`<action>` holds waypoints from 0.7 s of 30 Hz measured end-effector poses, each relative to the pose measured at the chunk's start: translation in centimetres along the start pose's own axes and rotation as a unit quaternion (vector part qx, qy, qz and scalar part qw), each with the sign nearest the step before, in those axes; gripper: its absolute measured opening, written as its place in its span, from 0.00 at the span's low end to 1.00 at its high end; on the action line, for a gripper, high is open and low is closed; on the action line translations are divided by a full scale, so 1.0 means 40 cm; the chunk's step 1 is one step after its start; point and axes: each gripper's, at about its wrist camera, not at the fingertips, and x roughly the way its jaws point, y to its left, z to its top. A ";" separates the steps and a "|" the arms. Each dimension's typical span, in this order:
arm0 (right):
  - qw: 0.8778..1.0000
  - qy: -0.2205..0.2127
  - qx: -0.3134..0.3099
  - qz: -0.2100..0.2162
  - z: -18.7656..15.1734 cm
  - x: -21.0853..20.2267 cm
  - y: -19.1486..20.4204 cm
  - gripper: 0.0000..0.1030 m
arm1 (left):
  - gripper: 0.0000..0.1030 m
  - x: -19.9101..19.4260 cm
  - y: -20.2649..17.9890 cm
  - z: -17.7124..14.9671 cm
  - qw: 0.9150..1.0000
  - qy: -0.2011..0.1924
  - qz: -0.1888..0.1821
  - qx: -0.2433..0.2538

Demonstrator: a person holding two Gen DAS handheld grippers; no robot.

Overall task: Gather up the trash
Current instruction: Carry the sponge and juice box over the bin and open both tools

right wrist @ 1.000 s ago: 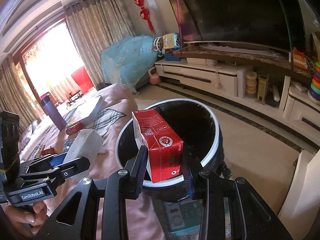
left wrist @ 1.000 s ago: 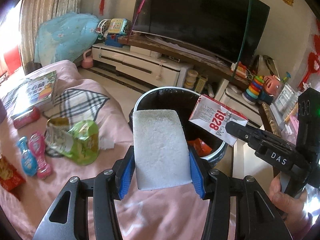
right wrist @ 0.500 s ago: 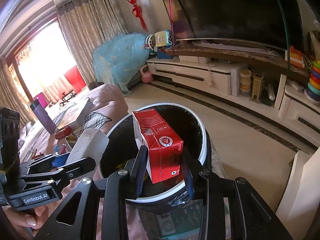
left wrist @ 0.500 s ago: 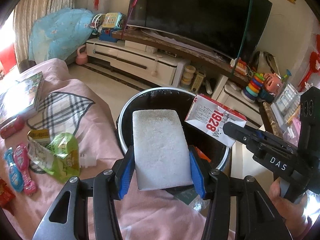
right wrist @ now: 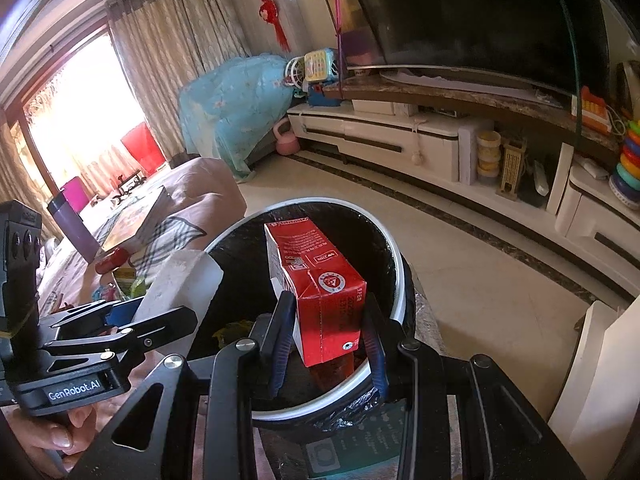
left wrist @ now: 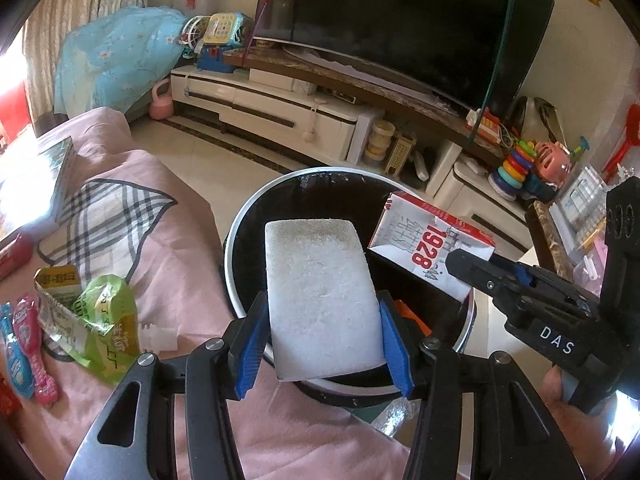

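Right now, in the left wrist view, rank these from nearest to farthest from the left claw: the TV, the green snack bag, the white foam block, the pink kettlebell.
1. White foam block, between the left claw's pads.
2. Green snack bag, left, on the pink cover.
3. Pink kettlebell, on the floor, far left.
4. TV, against the back wall.

Pink-covered surface with litter and a few belongings

The pink cover (left wrist: 180, 264) carries a plaid cloth (left wrist: 108, 216), a torn green and yellow snack bag (left wrist: 92, 320) with a small white piece (left wrist: 160, 338) just beside it, two pink and blue packets (left wrist: 26, 344), a book (left wrist: 36, 184), a red case (right wrist: 112, 260) and an upright purple bottle (right wrist: 72, 224)
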 end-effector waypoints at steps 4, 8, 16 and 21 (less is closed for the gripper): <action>1.000 0.006 0.010 0.012 0.005 0.009 -0.010 0.35 | 0.57 0.005 -0.005 0.003 1.000 0.006 0.005 0.000; 0.999 0.004 0.026 0.027 0.004 0.005 -0.028 0.44 | 0.67 -0.014 0.006 -0.009 1.000 0.002 0.008 -0.007; 0.998 -0.019 0.037 0.043 -0.019 -0.039 -0.008 0.72 | 0.73 -0.100 0.048 -0.091 0.999 -0.016 0.011 -0.031; 0.997 -0.027 0.035 0.065 -0.044 -0.063 0.040 0.85 | 0.74 -0.160 0.095 -0.163 0.998 -0.018 0.013 -0.060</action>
